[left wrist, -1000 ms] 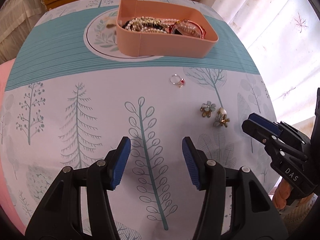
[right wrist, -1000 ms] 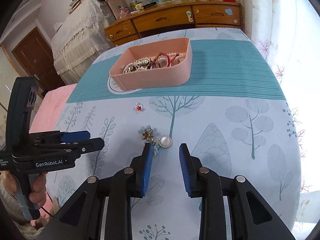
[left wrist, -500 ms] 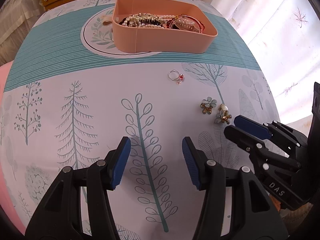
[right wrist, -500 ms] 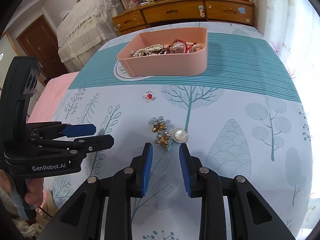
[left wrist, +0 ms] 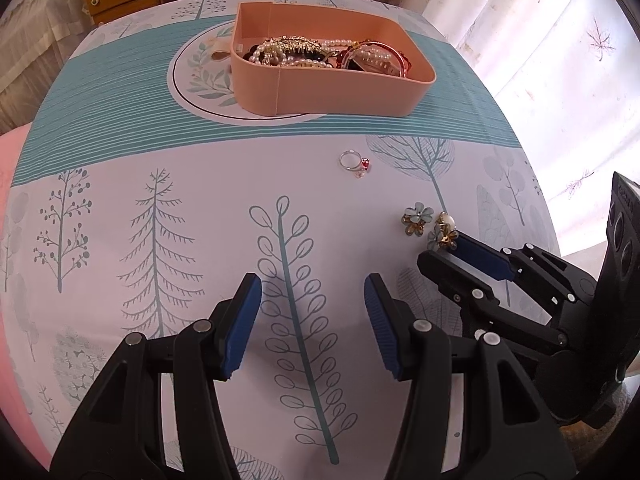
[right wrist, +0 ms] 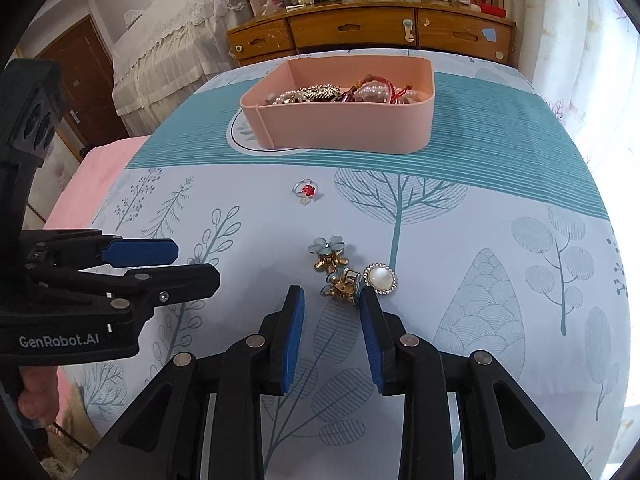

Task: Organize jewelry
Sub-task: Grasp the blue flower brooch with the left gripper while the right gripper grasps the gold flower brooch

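Note:
A pink box (left wrist: 340, 92) (right wrist: 344, 128) holding pearl strands, a gold piece and a red bangle stands at the far side of the tree-print cloth. A silver ring with a red stone (left wrist: 354, 160) (right wrist: 306, 190) lies in front of it. Nearer lie two blue-and-gold flower earrings (right wrist: 328, 250) (left wrist: 416, 220) and a round pearl earring (right wrist: 380, 278). My right gripper (right wrist: 330, 294) (left wrist: 442, 248) is open with a narrow gap, its tips just at the nearer flower earring (right wrist: 342, 284), not pressing it. My left gripper (left wrist: 312, 284) (right wrist: 196, 264) hovers open over bare cloth with nothing between its fingers.
A wooden chest of drawers (right wrist: 360, 36) stands behind the table. A lace-covered bed (right wrist: 160, 60) is at the back left, and a pink sheet (right wrist: 92, 176) lies beside the table's left edge. White curtains (left wrist: 540, 40) hang along the right.
My right gripper has moved forward and down, so its tips now reach the nearer flower earring. The left gripper has stayed put and the jewelry has not moved.

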Demonstrator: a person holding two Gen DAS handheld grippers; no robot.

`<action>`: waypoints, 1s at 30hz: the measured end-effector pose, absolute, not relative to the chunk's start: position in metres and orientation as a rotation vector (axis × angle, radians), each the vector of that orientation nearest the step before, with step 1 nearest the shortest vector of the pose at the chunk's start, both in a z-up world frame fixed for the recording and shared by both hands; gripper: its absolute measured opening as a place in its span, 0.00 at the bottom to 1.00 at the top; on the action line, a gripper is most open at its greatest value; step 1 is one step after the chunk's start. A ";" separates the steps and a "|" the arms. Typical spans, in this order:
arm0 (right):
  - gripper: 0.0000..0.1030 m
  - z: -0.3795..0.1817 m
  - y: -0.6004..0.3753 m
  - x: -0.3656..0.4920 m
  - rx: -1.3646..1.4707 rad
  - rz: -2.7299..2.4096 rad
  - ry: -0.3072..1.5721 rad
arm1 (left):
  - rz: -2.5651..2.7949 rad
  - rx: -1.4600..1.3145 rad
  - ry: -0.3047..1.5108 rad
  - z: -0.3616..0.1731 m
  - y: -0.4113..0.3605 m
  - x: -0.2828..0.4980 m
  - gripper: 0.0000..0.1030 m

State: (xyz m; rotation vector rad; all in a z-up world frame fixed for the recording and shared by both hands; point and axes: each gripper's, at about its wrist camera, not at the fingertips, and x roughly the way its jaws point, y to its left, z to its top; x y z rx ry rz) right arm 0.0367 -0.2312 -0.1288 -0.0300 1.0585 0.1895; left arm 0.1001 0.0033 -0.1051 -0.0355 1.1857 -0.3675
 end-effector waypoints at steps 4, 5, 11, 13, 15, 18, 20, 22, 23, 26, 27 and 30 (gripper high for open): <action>0.24 -0.130 -0.228 0.038 -0.052 0.183 1.039 | -0.371 -0.031 1.182 -0.104 0.003 0.102 0.49; 0.19 -0.130 -0.228 0.038 -0.062 0.177 1.034 | -0.373 -0.029 1.183 -0.104 0.002 0.102 0.49; 0.19 -0.128 -0.242 0.032 -0.010 0.197 1.042 | -0.428 0.018 1.196 -0.109 -0.016 0.110 0.49; 0.19 -0.126 -0.249 0.029 0.010 0.197 1.046 | -0.444 0.048 1.193 -0.111 -0.025 0.113 0.49; 0.19 -0.123 -0.256 0.026 0.033 0.192 1.041 | -0.470 0.080 1.186 -0.113 -0.036 0.115 0.49; 0.19 -0.118 -0.265 0.023 0.046 0.172 1.030 | -0.515 0.114 1.170 -0.113 -0.053 0.117 0.49; 0.19 -0.117 -0.271 0.021 0.062 0.165 1.029 | -0.538 0.127 1.160 -0.111 -0.062 0.118 0.49; 0.19 -0.115 -0.276 0.018 0.077 0.160 1.027 | -0.548 0.139 1.159 -0.112 -0.070 0.121 0.49; 0.19 -0.115 -0.278 0.018 0.083 0.158 1.025 | -0.545 0.144 1.161 -0.113 -0.072 0.123 0.49; 0.19 -0.115 -0.280 0.014 0.088 0.156 1.022 | -0.537 0.152 1.146 -0.112 -0.077 0.127 0.49; 0.19 -0.115 -0.281 0.014 0.089 0.155 1.021 | -0.535 0.151 1.145 -0.112 -0.079 0.128 0.49; 0.19 -0.115 -0.281 0.013 0.093 0.156 1.018 | -0.529 0.147 1.134 -0.113 -0.082 0.130 0.49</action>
